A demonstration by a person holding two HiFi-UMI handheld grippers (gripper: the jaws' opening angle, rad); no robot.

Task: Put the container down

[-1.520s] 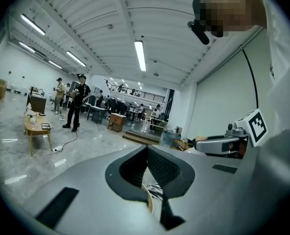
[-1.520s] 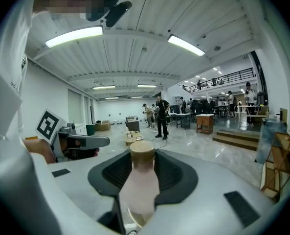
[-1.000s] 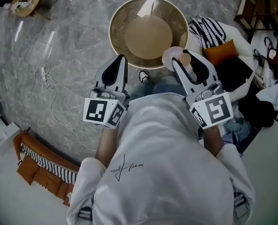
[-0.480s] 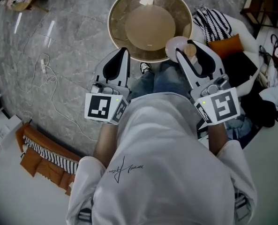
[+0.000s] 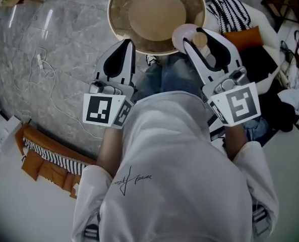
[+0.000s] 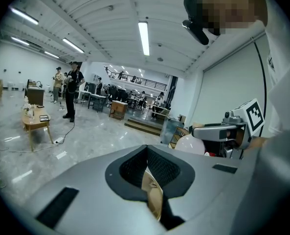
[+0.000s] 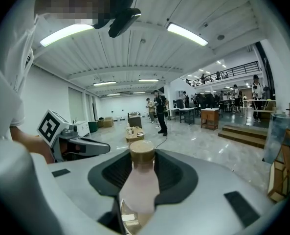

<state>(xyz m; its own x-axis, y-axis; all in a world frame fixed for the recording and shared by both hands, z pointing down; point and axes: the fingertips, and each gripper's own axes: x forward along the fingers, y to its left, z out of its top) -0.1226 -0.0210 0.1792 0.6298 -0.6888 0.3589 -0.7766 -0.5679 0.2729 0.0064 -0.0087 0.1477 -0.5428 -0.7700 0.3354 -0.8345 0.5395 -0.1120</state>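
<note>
The right gripper (image 5: 197, 40) has its jaws closed on a pale pink rounded container with a brown cap (image 5: 183, 35), clamping it by the body so that the cap stands up between the jaw tips. In the head view the container sits over the near right rim of the round tan table (image 5: 154, 14). The left gripper (image 5: 125, 47) is level with it on the other side of the person's denim-clad knees (image 5: 169, 77), with its jaws pressed together and holding nothing.
</note>
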